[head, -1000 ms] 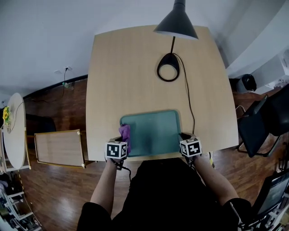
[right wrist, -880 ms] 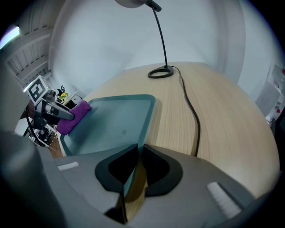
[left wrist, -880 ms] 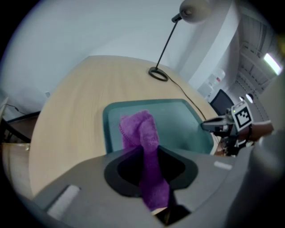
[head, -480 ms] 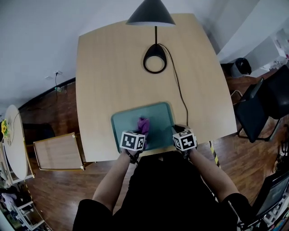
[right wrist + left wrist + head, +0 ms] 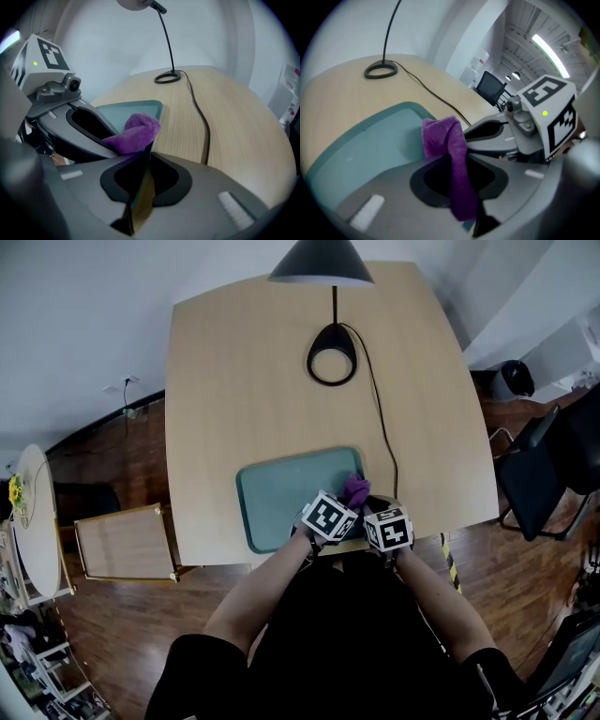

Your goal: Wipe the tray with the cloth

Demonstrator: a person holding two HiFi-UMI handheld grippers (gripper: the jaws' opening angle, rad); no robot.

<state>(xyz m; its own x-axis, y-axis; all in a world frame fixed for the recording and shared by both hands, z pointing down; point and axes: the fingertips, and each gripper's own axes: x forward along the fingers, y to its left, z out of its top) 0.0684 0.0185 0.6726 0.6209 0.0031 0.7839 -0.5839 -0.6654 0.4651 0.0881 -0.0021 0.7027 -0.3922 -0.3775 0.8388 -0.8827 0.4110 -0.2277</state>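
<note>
Right gripper [image 5: 149,152]: jaws closed to a thin slit on a dark edge that lines up with the near rim of the teal tray [image 5: 117,112], which lies on the pale wooden table [image 5: 234,131]. Left gripper [image 5: 105,138], marker cube [image 5: 40,58] uppermost, enters from the left with a bunched purple cloth [image 5: 136,131] protruding from its jaws, over the tray's near corner and just beyond the right jaws' tips. At the table's far end stands a lamp [image 5: 136,3] on a ring base; its black cable [image 5: 201,122] runs along the table, right of the tray.
</note>
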